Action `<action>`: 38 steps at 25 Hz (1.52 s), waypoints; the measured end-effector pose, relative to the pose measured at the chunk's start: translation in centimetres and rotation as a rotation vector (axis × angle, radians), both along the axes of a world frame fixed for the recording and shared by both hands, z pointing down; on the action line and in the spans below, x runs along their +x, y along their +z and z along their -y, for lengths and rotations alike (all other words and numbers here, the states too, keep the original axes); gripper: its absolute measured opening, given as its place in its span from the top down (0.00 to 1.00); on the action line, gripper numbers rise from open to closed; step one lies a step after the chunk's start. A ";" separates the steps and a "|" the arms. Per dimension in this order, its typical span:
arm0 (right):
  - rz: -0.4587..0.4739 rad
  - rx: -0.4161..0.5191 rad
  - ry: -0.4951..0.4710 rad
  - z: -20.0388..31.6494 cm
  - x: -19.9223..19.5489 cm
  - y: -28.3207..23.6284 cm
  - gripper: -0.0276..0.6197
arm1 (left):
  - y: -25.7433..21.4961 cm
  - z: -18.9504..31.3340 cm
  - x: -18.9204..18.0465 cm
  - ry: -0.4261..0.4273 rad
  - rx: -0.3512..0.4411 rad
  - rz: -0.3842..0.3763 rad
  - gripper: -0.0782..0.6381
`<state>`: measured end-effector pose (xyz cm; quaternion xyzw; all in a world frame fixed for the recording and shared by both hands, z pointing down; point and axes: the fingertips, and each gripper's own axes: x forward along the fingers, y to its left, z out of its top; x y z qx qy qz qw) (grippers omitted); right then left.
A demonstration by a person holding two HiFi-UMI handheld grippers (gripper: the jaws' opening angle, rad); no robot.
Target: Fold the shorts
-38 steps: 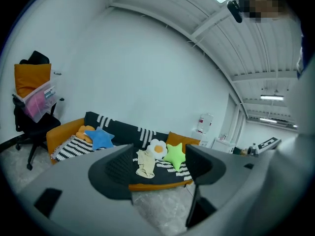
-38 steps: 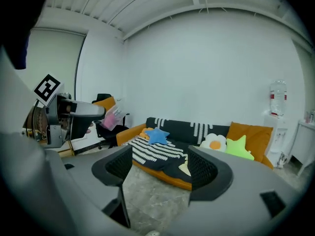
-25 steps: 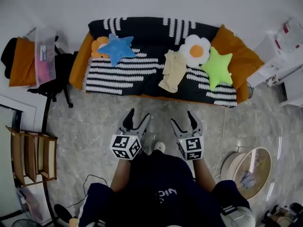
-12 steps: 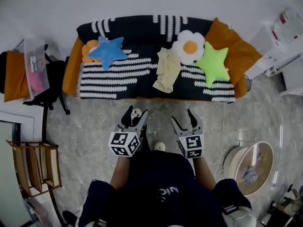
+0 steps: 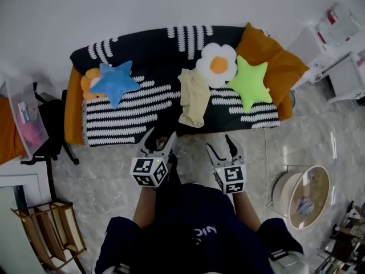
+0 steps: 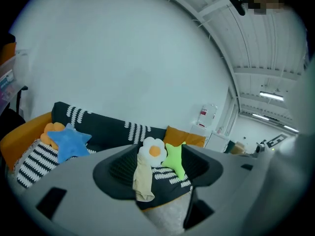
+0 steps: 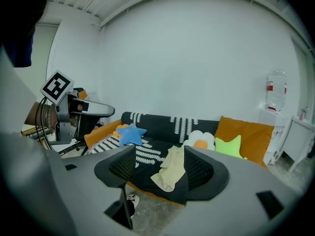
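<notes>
though the left gripper (image 5: 160,138) and right gripper (image 5: 220,144) hang empty, jaws apart but just narrowed a little, we judge the shorts (image 5: 194,99) soft, light, limp: pinch two neighbouring corners.

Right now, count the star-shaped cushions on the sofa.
2. The blue star lies near the sofa's left end; the green star near its right end, beside the white flower cushion. None looks hidden.
</notes>
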<state>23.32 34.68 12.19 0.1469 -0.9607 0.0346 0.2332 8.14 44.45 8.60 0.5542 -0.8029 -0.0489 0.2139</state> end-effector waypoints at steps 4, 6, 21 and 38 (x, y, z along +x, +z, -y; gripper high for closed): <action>-0.025 -0.002 0.030 1.5 -5.5 -0.3 0.50 | 0.1 2.7 -5.5 0.059 -0.010 -0.027 0.51; -0.029 -0.004 0.049 2.3 -8.4 -0.5 0.50 | 0.1 4.1 -8.2 0.093 -0.019 -0.026 0.51; -0.107 0.008 0.041 7.2 -21.7 1.0 0.50 | 3.2 10.8 -19.7 0.223 -0.099 -0.075 0.52; -0.116 0.019 -0.201 25.0 -32.6 3.7 0.50 | 8.5 24.9 -26.3 0.072 -0.203 -0.060 0.52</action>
